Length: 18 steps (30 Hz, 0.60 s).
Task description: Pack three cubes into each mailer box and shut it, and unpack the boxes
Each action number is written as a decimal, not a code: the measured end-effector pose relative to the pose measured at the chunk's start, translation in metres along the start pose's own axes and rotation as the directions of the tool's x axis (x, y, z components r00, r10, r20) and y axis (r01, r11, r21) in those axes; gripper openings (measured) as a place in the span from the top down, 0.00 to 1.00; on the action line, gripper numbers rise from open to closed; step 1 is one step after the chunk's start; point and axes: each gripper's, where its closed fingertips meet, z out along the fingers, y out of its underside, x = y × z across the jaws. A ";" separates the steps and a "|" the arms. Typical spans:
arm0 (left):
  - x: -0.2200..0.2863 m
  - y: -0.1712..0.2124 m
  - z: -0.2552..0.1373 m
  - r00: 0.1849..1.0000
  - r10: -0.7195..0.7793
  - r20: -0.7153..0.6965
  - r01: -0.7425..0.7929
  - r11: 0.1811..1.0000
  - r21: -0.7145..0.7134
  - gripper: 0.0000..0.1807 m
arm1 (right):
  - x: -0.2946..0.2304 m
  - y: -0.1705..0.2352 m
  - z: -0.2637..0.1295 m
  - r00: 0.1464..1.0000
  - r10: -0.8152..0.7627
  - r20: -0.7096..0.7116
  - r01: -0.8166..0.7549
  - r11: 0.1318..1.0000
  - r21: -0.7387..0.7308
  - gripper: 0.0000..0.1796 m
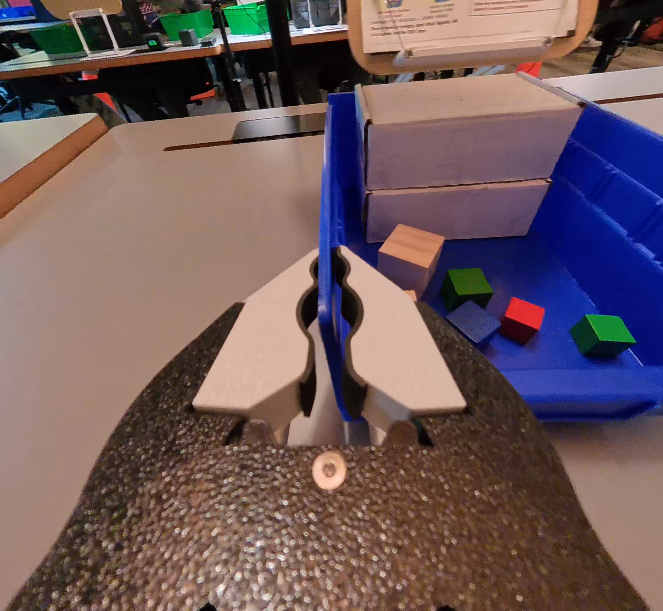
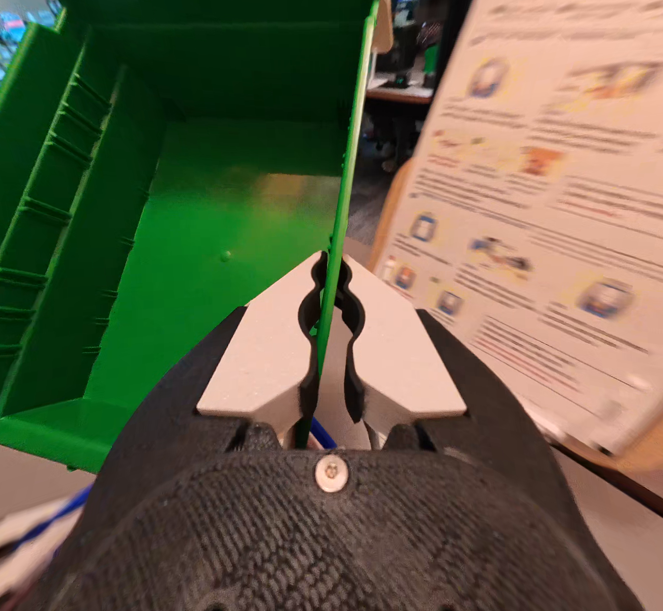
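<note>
in the left wrist view the left gripper [image 1: 327, 264] sits at the centre of the frame with its two grey fingers closed down onto the near left wall of a blue plastic bin [image 1: 592, 199], the thin wall pinched between the black wavy pads, one finger outside and one inside. the bin fills the right half of the frame and rests on a pale grey table [image 1: 161, 235]. at the bin's far end, upper right of centre, two shut white cardboard mailer boxes [image 1: 462, 152] are stacked one on the other. just in front of them, right beside the inner finger, stands a larger plain wooden cube [image 1: 410, 256]. farther right on the bin floor lie a green cube [image 1: 466, 285], a flat-looking blue block [image 1: 473, 321] touching it, a red cube [image 1: 522, 319] and a second green cube [image 1: 602, 335], all loose and well clear of the fingers. a board with a printed sheet [image 1: 466, 2] hangs at the upper right.

in the right wrist view the right gripper [image 2: 332, 265] is at the centre, nearly closed on the thin right-hand wall of a green plastic bin [image 2: 215, 163], which runs up between the pads. the bin spreads over the left and upper left of the frame, tilted towards the camera, and no cubes or boxes show in it. a blurred instruction board [image 2: 556, 181] fills the right side.
</note>
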 end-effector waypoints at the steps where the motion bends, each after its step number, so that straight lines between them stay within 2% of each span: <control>1: -0.007 0.000 0.002 1.000 0.001 0.008 -0.001 1.000 -0.001 0.99 | 0.022 -0.001 -0.032 1.000 0.001 -0.016 0.000 1.000 0.028 0.98; 5: -0.033 0.000 0.008 0.999 -0.011 0.051 0.012 1.000 -0.004 0.98 | 0.121 0.033 -0.158 0.988 0.075 -0.137 -0.059 0.992 0.112 0.98; 8: -0.054 0.000 0.013 0.995 -0.004 0.098 0.006 1.000 -0.014 0.98 | 0.200 0.084 -0.245 0.947 0.179 -0.266 -0.149 0.981 0.127 0.97; 12: -0.082 -0.003 0.025 0.987 0.020 0.160 -0.014 0.999 -0.035 0.97 | 0.285 0.163 -0.348 0.852 0.245 -0.464 -0.222 0.969 0.103 0.97; 15: -0.100 -0.003 0.038 0.979 0.046 0.200 -0.038 0.998 -0.045 0.96 | 0.324 0.215 -0.394 0.784 0.296 -0.546 -0.302 0.950 0.082 0.97; 18: -0.115 -0.006 0.054 0.965 0.112 0.237 -0.099 0.993 -0.066 0.95 | 0.352 0.253 -0.411 0.756 0.345 -0.557 -0.371 0.926 0.072 0.97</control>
